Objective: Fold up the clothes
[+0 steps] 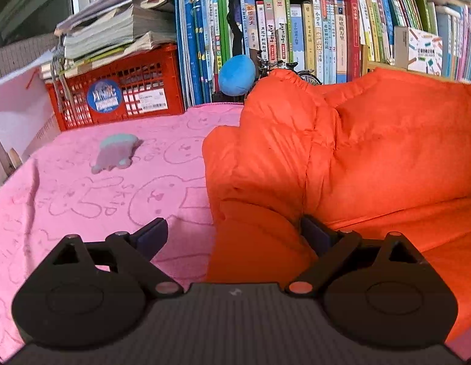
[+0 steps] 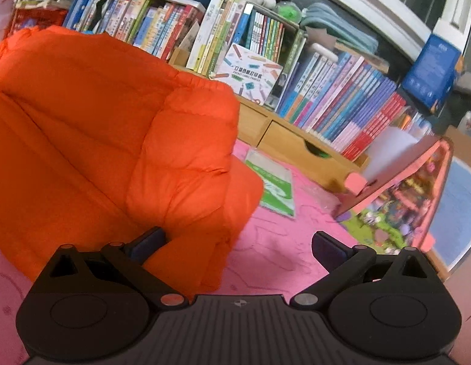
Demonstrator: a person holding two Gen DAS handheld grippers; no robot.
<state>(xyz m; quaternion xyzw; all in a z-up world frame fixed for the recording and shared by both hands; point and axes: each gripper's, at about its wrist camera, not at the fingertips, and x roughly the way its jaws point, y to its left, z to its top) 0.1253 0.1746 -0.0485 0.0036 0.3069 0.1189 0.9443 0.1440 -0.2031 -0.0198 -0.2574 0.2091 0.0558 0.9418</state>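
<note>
Left hand-held gripper (image 1: 233,237) spread wide, astride the orange puffer jacket (image 1: 342,158) edge; one finger buried in a fold. Right hand-held gripper (image 2: 238,245) also wide apart, jacket corner between its fingers. Jacket lies on pink blanket (image 1: 98,182). Beyond: red crate (image 1: 119,97), rows of books (image 2: 342,106).
</note>
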